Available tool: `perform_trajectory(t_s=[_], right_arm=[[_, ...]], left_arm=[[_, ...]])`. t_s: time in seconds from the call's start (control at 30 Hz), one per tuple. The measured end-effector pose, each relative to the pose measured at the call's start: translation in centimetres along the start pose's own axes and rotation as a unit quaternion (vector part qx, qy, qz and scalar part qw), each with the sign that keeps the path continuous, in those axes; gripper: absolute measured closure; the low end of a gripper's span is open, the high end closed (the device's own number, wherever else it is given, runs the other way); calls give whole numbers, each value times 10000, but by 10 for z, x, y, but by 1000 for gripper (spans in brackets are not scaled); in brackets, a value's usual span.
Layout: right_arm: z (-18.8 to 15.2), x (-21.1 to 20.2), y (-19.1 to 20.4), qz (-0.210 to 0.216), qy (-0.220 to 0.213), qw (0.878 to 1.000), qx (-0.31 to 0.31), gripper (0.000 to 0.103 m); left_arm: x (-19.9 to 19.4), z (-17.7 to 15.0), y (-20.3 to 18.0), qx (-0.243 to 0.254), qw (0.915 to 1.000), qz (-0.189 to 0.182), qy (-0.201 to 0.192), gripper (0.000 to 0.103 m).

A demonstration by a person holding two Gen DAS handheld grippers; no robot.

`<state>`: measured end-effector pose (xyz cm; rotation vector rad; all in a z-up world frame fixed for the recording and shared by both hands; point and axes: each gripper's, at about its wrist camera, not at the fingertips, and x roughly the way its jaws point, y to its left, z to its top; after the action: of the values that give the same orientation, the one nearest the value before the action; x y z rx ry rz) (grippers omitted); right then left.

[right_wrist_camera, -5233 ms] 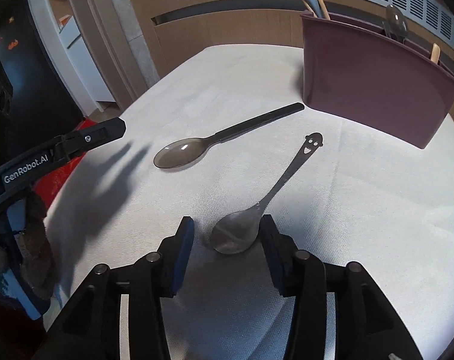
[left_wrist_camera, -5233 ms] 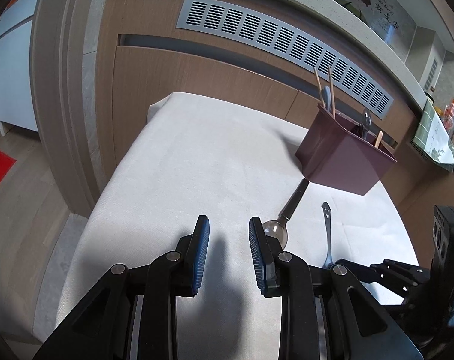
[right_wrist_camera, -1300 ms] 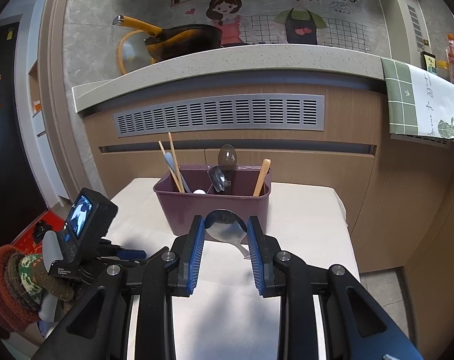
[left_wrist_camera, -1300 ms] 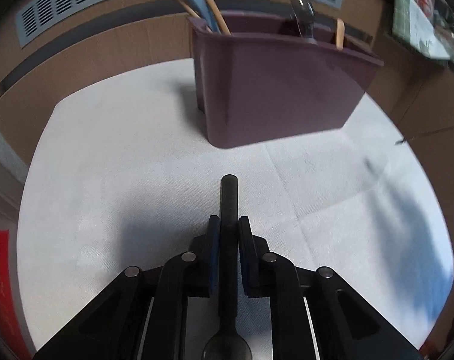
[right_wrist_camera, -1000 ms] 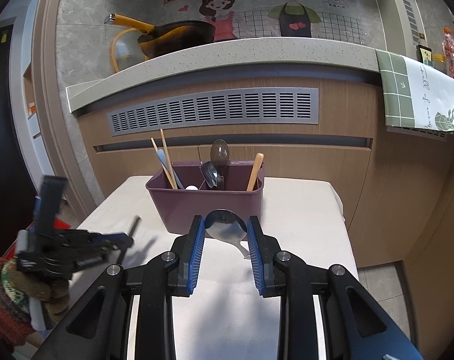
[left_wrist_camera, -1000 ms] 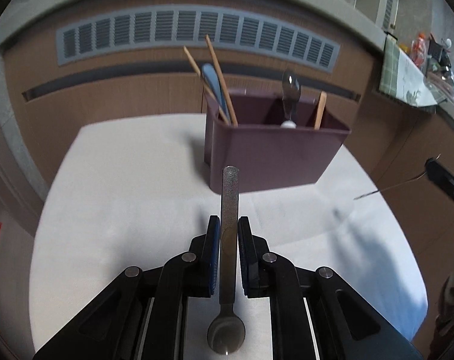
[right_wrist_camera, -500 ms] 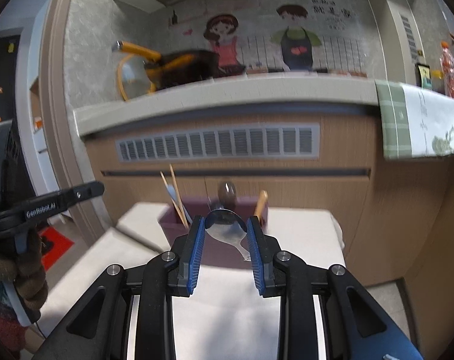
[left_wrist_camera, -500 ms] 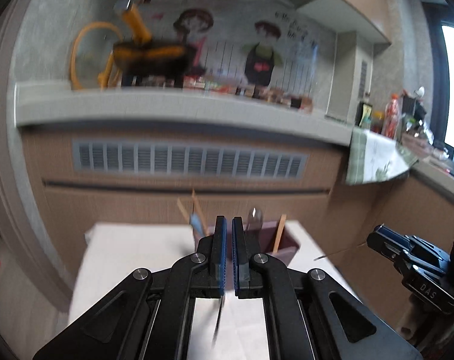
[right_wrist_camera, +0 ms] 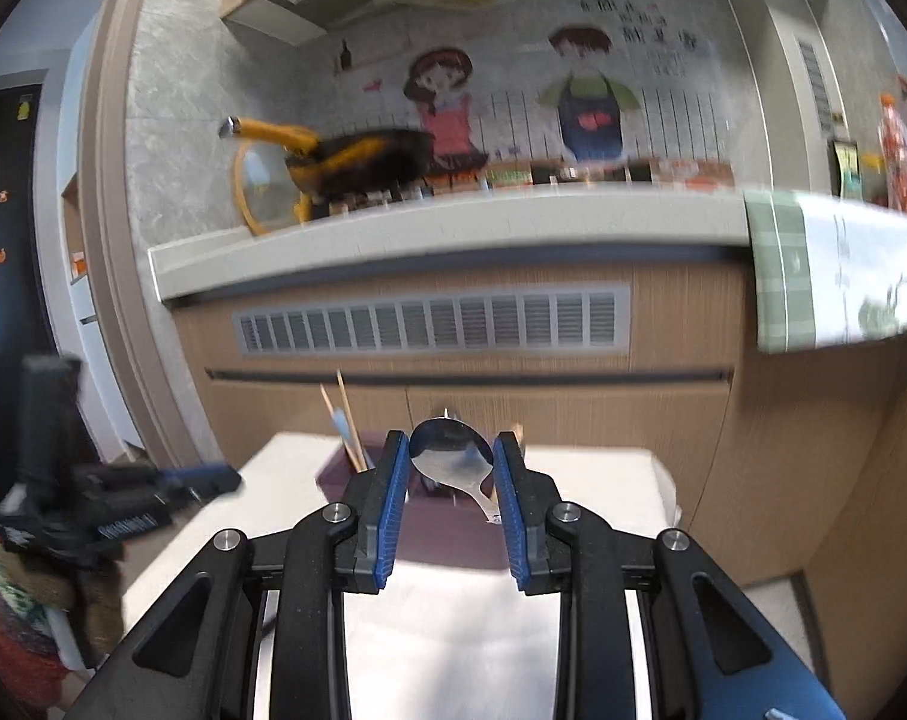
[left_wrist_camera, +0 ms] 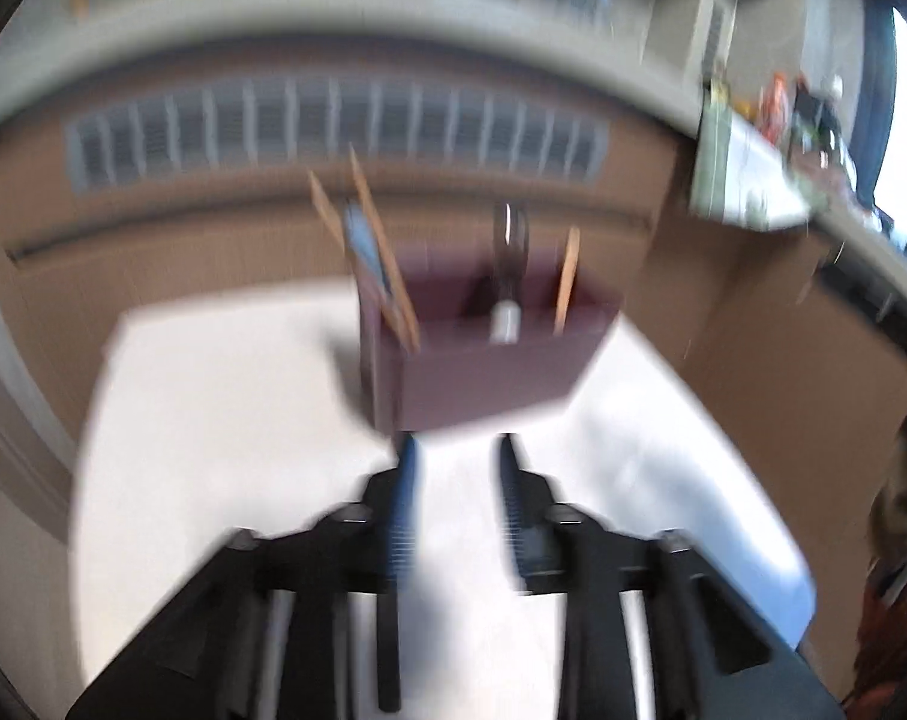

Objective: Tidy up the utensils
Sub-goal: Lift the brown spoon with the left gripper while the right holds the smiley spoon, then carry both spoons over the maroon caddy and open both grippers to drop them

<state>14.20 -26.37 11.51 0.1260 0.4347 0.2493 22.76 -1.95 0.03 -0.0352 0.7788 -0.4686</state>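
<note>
The left wrist view is blurred by motion. My left gripper (left_wrist_camera: 456, 450) hangs in front of the maroon utensil holder (left_wrist_camera: 489, 378), its jaws opening wide with nothing pressed between the pads. A dark bar, seemingly the black spoon's handle (left_wrist_camera: 387, 630), shows low beside the left finger. The holder contains chopsticks (left_wrist_camera: 381, 252), a metal spoon (left_wrist_camera: 510, 240) and a wooden utensil (left_wrist_camera: 567, 276). My right gripper (right_wrist_camera: 452, 441) is shut on the bowl of a metal spoon (right_wrist_camera: 450, 462), raised above the holder (right_wrist_camera: 333, 480). The left gripper (right_wrist_camera: 201, 480) appears at the left of that view.
The holder stands near the back edge of a white-clothed table (left_wrist_camera: 213, 420). Behind it is a wooden cabinet with a vent grille (right_wrist_camera: 429, 324) and a counter (right_wrist_camera: 453, 228) with a pan. A green towel (right_wrist_camera: 831, 276) hangs at the right. A person's knitted sleeve (right_wrist_camera: 9, 612) is at the lower left.
The left gripper's jaws went from shut to wide apart and its view swung down toward the holder. The right gripper rose slightly with the metal spoon still held.
</note>
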Motion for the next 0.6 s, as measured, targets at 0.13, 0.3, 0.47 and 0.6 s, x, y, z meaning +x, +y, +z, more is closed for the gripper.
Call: perform_trajectory(t_s=[0.13,0.3,0.47,0.6], right_arm=[[-22,11,-8,15,227,9996,153,77],[-36,25,-7,-33,376,9993,87,77],[-47,40,-5,-24,507,9987,95,77],[-53,48,-6,-42,590,9982,120,77]], left_arm=[[54,-31,14,-2,9972,209,718,56],[72,-29,16,47,9937,967,559,56],[87,-27,14,36,9915,1129,643,56],[91,-24,10,-22,9912,1170,613,56]])
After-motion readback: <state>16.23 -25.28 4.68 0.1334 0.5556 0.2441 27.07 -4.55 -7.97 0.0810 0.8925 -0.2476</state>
